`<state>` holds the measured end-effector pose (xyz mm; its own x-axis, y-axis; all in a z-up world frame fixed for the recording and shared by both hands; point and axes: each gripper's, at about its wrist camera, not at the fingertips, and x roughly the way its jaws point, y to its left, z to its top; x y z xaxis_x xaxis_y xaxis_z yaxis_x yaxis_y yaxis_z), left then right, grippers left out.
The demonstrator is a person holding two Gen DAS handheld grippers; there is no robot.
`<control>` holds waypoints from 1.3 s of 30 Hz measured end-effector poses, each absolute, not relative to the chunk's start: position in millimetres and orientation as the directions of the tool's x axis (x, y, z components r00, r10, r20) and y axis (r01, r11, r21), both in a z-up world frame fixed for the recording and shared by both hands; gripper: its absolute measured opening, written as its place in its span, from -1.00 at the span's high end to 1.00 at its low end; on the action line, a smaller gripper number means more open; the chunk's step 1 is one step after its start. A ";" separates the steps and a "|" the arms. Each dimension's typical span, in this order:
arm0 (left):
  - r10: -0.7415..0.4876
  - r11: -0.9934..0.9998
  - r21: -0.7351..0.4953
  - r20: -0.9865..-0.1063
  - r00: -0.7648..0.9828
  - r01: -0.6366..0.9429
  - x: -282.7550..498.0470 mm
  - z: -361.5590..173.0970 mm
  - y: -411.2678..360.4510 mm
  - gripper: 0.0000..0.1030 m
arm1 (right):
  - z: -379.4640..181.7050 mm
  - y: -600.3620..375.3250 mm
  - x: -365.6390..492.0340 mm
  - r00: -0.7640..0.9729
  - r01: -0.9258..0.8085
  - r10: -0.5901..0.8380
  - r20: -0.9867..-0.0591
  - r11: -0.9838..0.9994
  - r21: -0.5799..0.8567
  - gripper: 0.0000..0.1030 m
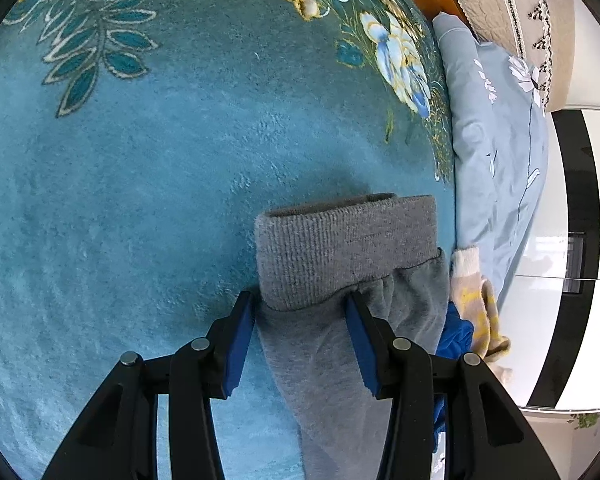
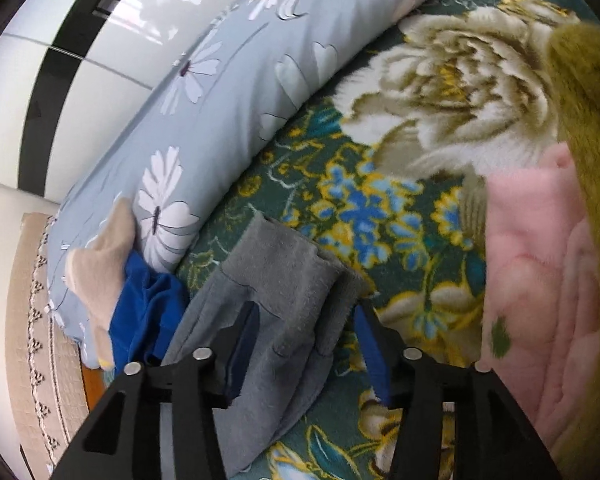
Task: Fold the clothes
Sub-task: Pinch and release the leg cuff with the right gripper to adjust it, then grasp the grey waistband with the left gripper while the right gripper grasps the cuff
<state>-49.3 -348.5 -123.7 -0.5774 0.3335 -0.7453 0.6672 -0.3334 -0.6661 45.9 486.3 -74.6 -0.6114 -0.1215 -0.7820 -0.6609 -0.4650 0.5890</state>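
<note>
**Sweatpants stretched between two grippers on the blanket**

Sweatpants (image 1: 340,280), grey, lie on the teal floral blanket (image 1: 140,200), and both grippers are on them. In the left wrist view the left gripper (image 1: 300,312) straddles a leg just below its ribbed cuff (image 1: 340,248). Blue pads sit either side of the fabric, one at the leg's left edge, the other pressing into the gathered cloth under the cuff seam. The jaws stand part open around the leg; whether they actually pinch it cannot be told. The cuff points away from the camera, up the frame, and the leg's long axis runs straight back between the fingers.

Over to the right wrist view: the right gripper (image 2: 306,340) has its jaws wide, with a folded, layered end of the sweatpants (image 2: 284,276) between them. The left pad is against the cloth, the right pad is just off its edge, and no firm grip shows. That end points up and away, the fabric running down towards the lower left.

Beside the sweatpants lie a blue garment (image 2: 144,312) and a beige sock (image 2: 100,264), both against the pale blue daisy-print pillow (image 2: 204,120). Right of the gripper sits a pink fleece (image 2: 540,272), with an olive garment (image 2: 588,120) behind it.
</note>
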 end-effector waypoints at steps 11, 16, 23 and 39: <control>0.337 -0.332 -0.671 -0.741 -0.580 0.663 -47.1 -125.7 -346.7 0.08 | -76.4 479.7 50.4 -0.578 -0.710 -0.094 -0.810 -0.431 0.557 -0.25; 0.334 -0.328 -0.669 -0.743 -0.580 0.667 -46.4 -125.2 -345.4 0.08 | -78.5 476.9 51.9 -0.583 -0.707 -0.110 -0.805 -0.420 0.569 -0.26; 0.330 -0.332 -0.666 -0.746 -0.579 0.668 -46.5 -124.9 -345.0 0.08 | -92.7 475.3 47.9 -0.590 -0.702 -0.154 -0.793 -0.388 0.597 -0.29; 0.369 -0.340 -0.674 -0.737 -0.566 0.656 -51.3 -126.9 -346.5 0.07 | -116.4 472.4 36.4 -0.602 -0.714 -0.165 -0.781 -0.326 0.619 0.52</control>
